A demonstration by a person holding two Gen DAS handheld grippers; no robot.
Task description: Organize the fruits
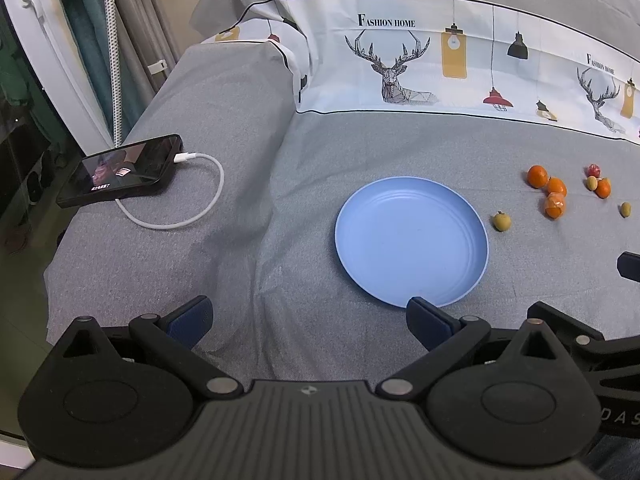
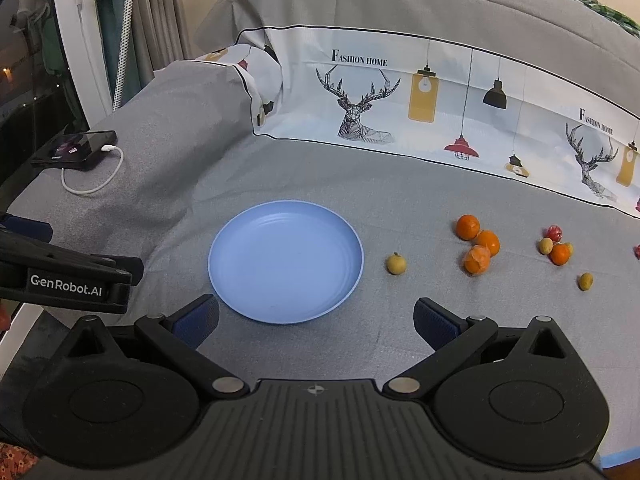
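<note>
Both grippers, left [image 1: 308, 316] and right [image 2: 316, 316], hovering spread wide and holding nothing near the plate [image 2: 240, 280], lining up for oranges [image 2: 478, 244] and small fruits [image 2: 396, 263] lying scattered beside it on the sheet [image 2: 400, 200].

My right view's edge cuts a red fruit [image 2: 637, 251], phone [image 1: 120, 170] screen text too small to read, my left gripper [image 2: 60, 276] mostly off-frame

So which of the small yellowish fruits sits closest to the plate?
The lone yellowish fruit just right of the blue plate; the others lie beyond the oranges.
</note>
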